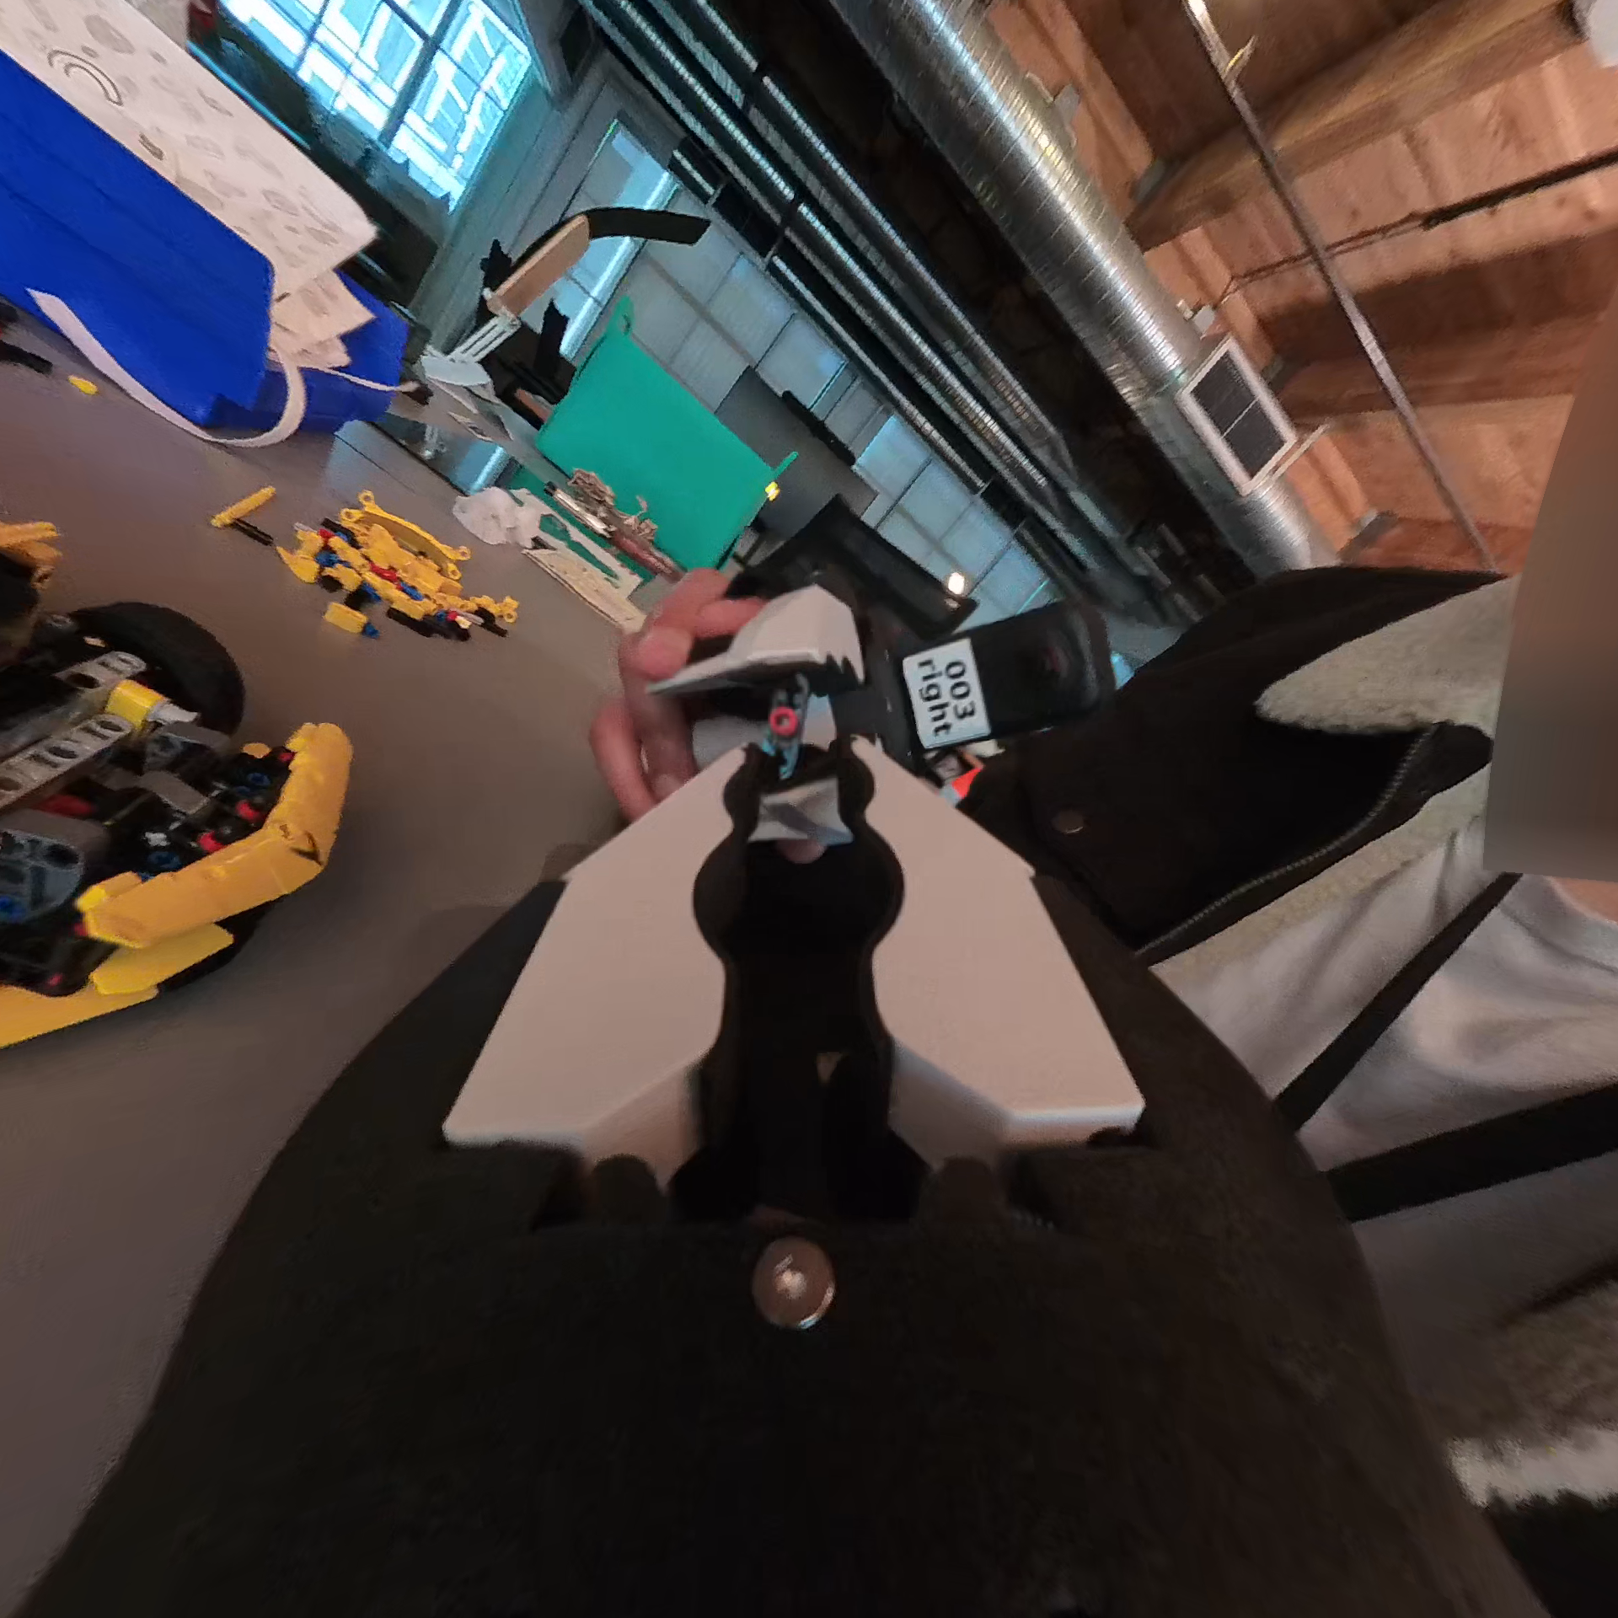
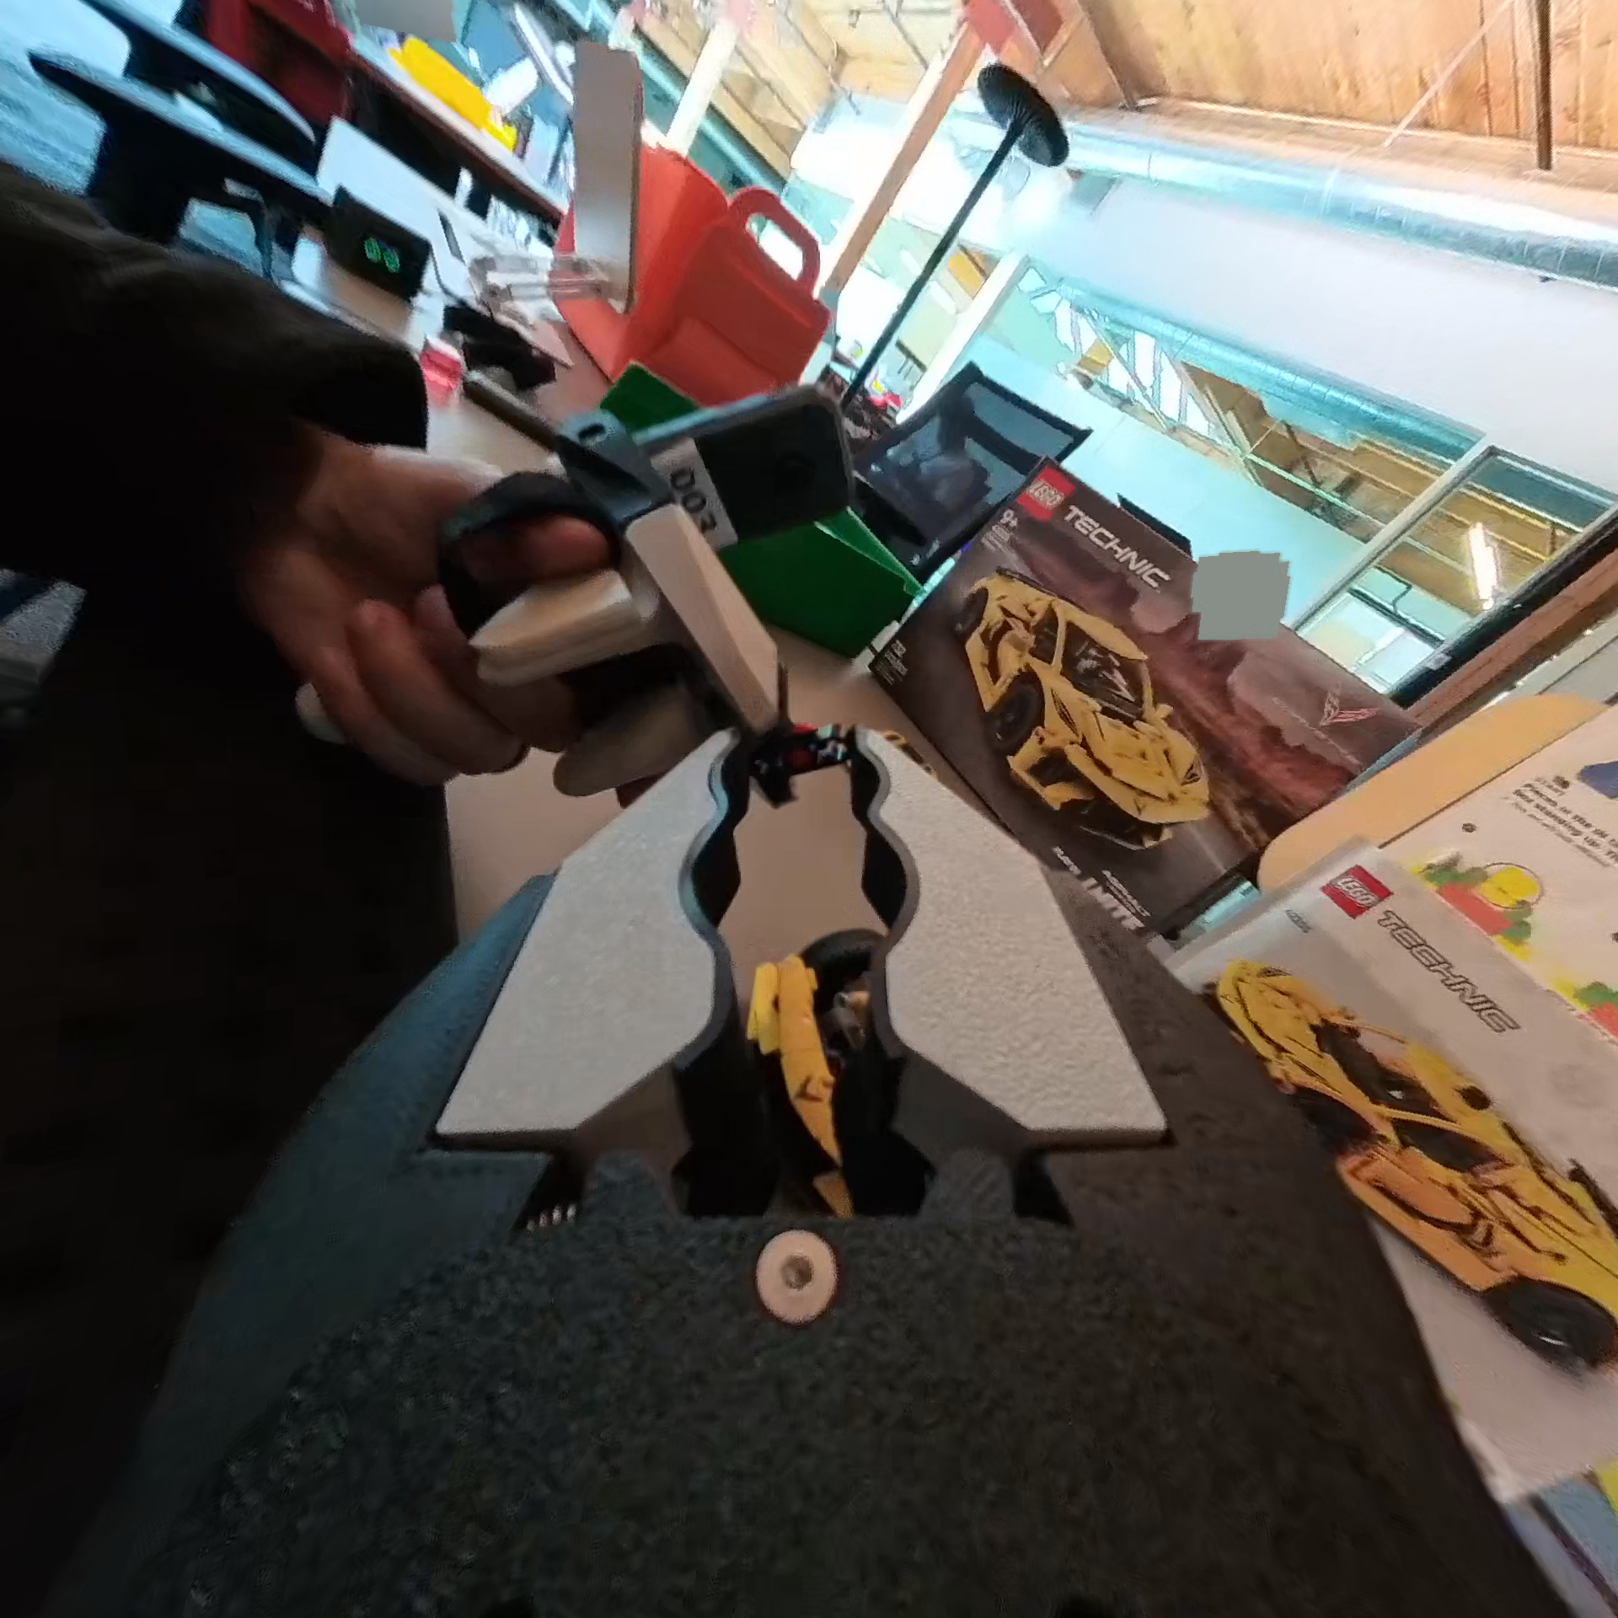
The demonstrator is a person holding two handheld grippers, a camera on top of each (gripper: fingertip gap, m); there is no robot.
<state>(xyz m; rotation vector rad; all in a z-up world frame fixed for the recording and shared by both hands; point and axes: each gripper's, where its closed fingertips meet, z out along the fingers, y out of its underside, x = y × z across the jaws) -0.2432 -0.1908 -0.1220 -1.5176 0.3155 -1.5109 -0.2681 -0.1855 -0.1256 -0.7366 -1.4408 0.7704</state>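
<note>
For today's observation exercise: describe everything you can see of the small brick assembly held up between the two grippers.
The small brick assembly is a tiny plastic cluster, black and blue with a red round connector; its details are blurred. It is held in the air above the grey table, pinched at the tips of the left gripper and met from the far side by the right gripper, which also closes on it.

Two grippers — one model car.
</note>
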